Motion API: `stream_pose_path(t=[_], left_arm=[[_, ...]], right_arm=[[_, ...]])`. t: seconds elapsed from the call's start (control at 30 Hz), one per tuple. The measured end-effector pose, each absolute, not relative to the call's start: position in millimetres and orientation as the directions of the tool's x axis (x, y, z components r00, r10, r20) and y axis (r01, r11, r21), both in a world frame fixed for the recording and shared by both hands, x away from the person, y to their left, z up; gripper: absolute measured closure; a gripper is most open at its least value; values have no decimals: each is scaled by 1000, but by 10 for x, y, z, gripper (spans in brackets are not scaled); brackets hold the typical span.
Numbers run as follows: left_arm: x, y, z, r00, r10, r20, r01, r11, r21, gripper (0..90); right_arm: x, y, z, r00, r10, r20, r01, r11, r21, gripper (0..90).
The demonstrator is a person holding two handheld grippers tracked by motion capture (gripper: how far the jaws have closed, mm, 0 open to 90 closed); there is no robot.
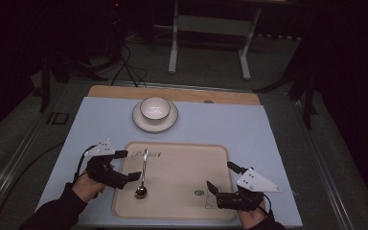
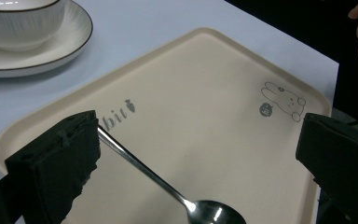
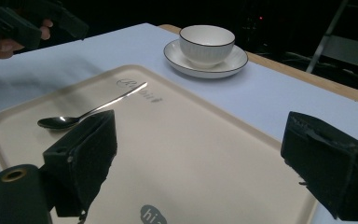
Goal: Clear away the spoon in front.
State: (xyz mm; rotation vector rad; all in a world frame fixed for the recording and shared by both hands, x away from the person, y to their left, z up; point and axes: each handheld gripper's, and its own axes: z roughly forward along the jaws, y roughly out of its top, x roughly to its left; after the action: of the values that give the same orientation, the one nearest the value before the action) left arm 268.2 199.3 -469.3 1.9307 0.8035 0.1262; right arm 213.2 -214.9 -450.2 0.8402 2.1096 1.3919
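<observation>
A metal spoon (image 1: 143, 177) lies on the beige tray (image 1: 182, 191), its bowl toward me and its handle pointing away. My left gripper (image 1: 133, 165) hovers open at the tray's left edge, its jaws on either side of the spoon's handle (image 2: 140, 164) without touching it. At the tray's near right corner my right gripper (image 1: 220, 175) stands open with nothing between its jaws. A white bowl (image 1: 155, 108) sits on a dark-rimmed saucer (image 1: 170, 122) beyond the tray. The right gripper view shows the spoon (image 3: 93, 111) at left and the bowl (image 3: 207, 43) further off.
Tray and saucer rest on a pale blue mat (image 1: 249, 129) over a wooden table, whose far edge (image 1: 220, 97) shows. A rabbit drawing (image 2: 284, 100) marks one corner of the tray. Metal stand legs (image 1: 173, 48) rise from the dark floor behind.
</observation>
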Motion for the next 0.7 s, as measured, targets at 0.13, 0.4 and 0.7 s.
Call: stream_pose_path(t=[0.13, 0.4, 0.7], left_arm=[[2631, 2015, -4726, 769, 586, -256, 482, -268, 834, 1], [2610, 2092, -4851, 745, 611, -268, 483, -218, 848, 1], [2619, 2146, -4969, 762, 592, -264, 464, -213, 860, 1]], right_arm=[[2132, -2152, -4502, -701, 711, -52, 232, 296, 926, 105], [2129, -2159, -4500, -703, 709, -52, 230, 297, 927, 105], [2145, -2117, -4517, -717, 695, -53, 230, 307, 923, 105]])
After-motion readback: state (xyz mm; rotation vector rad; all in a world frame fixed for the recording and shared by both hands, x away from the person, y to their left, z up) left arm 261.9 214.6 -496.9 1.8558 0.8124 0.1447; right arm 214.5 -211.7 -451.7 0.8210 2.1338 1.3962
